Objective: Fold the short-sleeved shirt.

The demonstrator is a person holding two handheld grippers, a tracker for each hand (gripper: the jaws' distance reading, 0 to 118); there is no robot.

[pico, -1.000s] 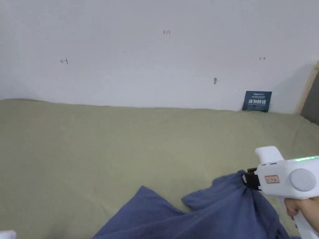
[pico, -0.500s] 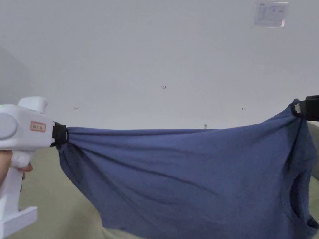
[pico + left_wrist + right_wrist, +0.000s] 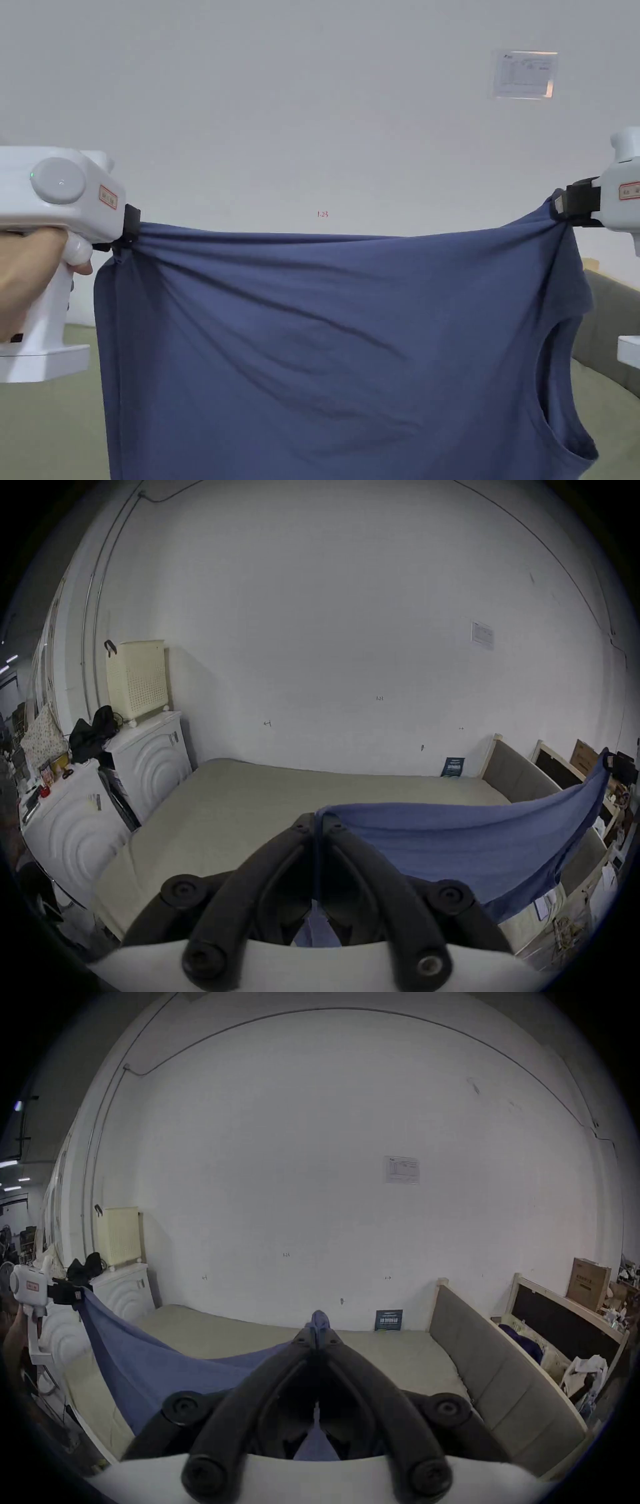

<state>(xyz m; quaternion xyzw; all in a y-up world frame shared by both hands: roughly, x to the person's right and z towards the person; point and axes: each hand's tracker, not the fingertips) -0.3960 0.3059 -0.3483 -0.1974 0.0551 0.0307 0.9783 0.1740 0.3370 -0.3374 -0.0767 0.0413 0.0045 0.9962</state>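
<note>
White wall behind; olive bed (image 3: 263,812) bare below. Blue shirt (image 3: 337,350) hangs stretched in air, top edge taut between left hand-held gripper (image 3: 129,234) and right hand-held gripper (image 3: 562,205), both clamped on its corners.

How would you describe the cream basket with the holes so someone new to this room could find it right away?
Start at the olive-green bed against the white wall and look to its left end, where white rounded cabinets stand. The cream laundry basket sits on top of the cabinet nearest the wall. It is the tall perforated box, with a dark handle at one upper corner.
</note>
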